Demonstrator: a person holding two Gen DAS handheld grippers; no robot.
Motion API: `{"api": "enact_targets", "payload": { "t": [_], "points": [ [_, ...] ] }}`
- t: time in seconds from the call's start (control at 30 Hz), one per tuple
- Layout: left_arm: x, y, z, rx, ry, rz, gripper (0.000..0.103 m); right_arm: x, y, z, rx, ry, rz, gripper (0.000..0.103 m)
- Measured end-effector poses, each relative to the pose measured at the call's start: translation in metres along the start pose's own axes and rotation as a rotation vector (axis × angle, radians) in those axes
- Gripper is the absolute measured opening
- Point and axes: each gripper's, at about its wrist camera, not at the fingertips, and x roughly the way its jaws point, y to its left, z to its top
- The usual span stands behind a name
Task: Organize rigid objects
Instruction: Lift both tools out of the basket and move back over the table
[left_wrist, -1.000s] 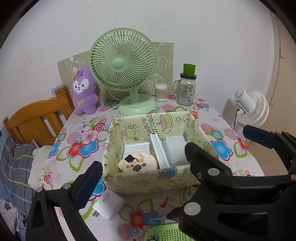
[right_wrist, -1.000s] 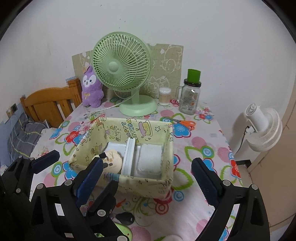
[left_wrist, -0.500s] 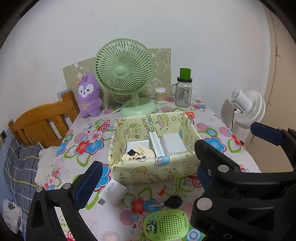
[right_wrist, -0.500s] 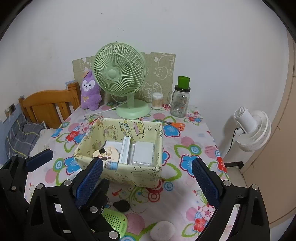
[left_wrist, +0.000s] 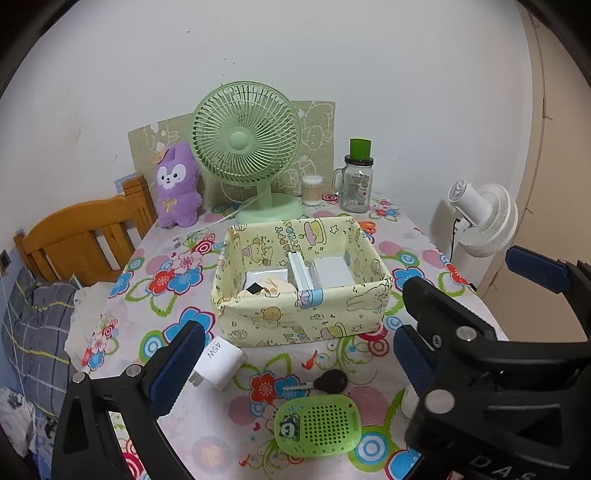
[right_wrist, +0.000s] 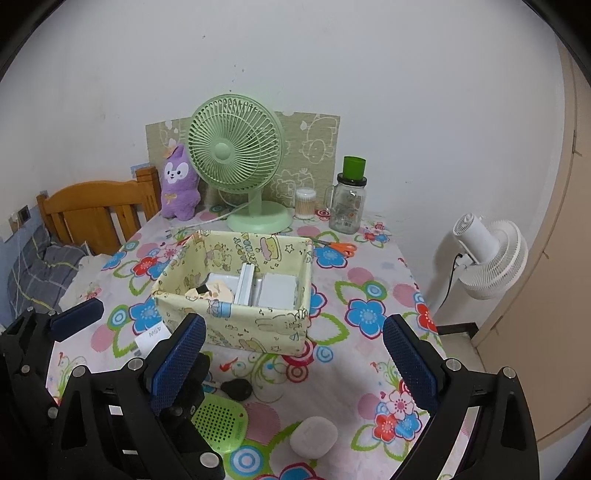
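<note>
A yellow fabric basket (left_wrist: 295, 314) (right_wrist: 258, 325) stands mid-table and holds white boxes and a beige round item. In front of it lie a white charger (left_wrist: 221, 360) (right_wrist: 149, 338), a black car key (left_wrist: 328, 382) (right_wrist: 236, 387), a green perforated case (left_wrist: 317, 424) (right_wrist: 219, 421) and a white oval case (right_wrist: 314, 437). My left gripper (left_wrist: 291, 369) is open and empty above the key and green case. My right gripper (right_wrist: 295, 363) is open and empty above the table's near edge, over the white oval case.
A green desk fan (left_wrist: 245, 147), a purple plush (left_wrist: 177, 188), a cotton swab jar (left_wrist: 312, 188) and a glass mug jar (left_wrist: 356, 184) stand along the wall. Orange scissors (right_wrist: 338, 247) lie behind the basket. A wooden chair (left_wrist: 85, 240) is left, a white floor fan (left_wrist: 484, 218) right.
Both grippers have pulled back and up from the basket. The key, green case and white oval case have come into view. Both stay open.
</note>
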Motion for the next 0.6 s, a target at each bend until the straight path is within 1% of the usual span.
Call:
{"api": "enact_targets", "payload": {
  "t": [0.43, 0.6],
  "points": [
    [-0.007, 0.005, -0.021, -0.034, -0.012, -0.026, 0.103, -0.012, -0.002, -0.021, 0.003, -0.007, 0.018, 0.098],
    [-0.004, 0.003, -0.032, -0.038, -0.004, -0.044, 0.103, -0.01, -0.004, -0.031, 0.007, 0.011, 0.022, 0.098]
  ]
}}
